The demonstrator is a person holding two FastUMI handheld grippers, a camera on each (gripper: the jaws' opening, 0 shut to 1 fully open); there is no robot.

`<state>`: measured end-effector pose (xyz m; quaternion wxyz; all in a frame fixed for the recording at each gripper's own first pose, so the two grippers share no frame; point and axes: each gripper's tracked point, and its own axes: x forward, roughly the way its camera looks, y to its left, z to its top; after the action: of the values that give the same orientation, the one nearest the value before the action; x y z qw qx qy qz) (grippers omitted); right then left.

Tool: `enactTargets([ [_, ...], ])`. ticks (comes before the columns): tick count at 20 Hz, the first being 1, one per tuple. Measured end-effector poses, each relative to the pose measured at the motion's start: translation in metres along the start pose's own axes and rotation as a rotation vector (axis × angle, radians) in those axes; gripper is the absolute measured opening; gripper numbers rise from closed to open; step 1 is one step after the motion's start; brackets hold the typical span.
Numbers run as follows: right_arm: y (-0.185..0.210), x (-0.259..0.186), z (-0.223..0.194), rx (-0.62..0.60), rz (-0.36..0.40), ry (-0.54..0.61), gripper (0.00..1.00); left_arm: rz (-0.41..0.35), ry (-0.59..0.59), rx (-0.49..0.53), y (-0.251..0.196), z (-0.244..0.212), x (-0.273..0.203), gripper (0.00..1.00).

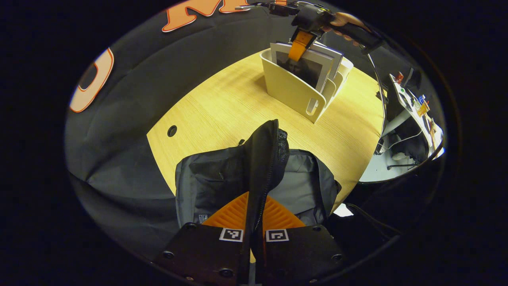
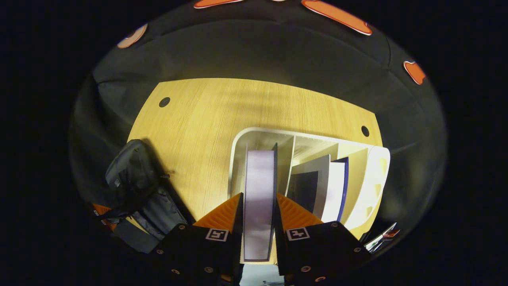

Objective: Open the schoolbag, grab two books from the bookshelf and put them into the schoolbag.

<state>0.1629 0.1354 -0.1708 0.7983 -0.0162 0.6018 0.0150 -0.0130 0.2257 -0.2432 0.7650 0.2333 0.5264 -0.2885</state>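
Between the right gripper (image 2: 258, 216) jaws sits a gripped book (image 2: 258, 198); left gripper (image 1: 254, 222) clamps schoolbag flap (image 1: 264, 159).

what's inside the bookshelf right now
One book stands in the bookshelf's left slot, gripped by the right gripper; more books lean in the middle slot. The slot bottoms are hidden by the books.

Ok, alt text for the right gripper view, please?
The right tongs grip a book from above, standing in the cream bookshelf on the wooden table. More books stand in the next slot; the open schoolbag lies left.
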Motion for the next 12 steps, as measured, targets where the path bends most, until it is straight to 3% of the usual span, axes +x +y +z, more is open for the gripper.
enactTargets([
  [2, -0.002, -0.003, -0.008, 0.039, 0.000, 0.002, 0.35, -0.016, -0.004, 0.004, 0.000, -0.001, 0.003, 0.07],
  [3, -0.004, -0.006, -0.012, 0.060, 0.004, -0.003, 0.40, -0.023, -0.007, 0.007, 0.000, -0.002, 0.004, 0.07],
  [4, -0.004, -0.014, -0.017, 0.097, 0.010, -0.025, 0.33, -0.032, -0.010, 0.007, -0.002, -0.003, 0.005, 0.07],
  [6, -0.005, -0.027, -0.030, 0.135, 0.025, -0.044, 0.31, -0.050, -0.019, 0.009, -0.005, -0.005, 0.007, 0.07],
  [12, 0.000, -0.069, -0.093, 0.181, 0.055, -0.089, 0.31, -0.097, -0.028, 0.036, -0.014, -0.005, 0.011, 0.07],
])
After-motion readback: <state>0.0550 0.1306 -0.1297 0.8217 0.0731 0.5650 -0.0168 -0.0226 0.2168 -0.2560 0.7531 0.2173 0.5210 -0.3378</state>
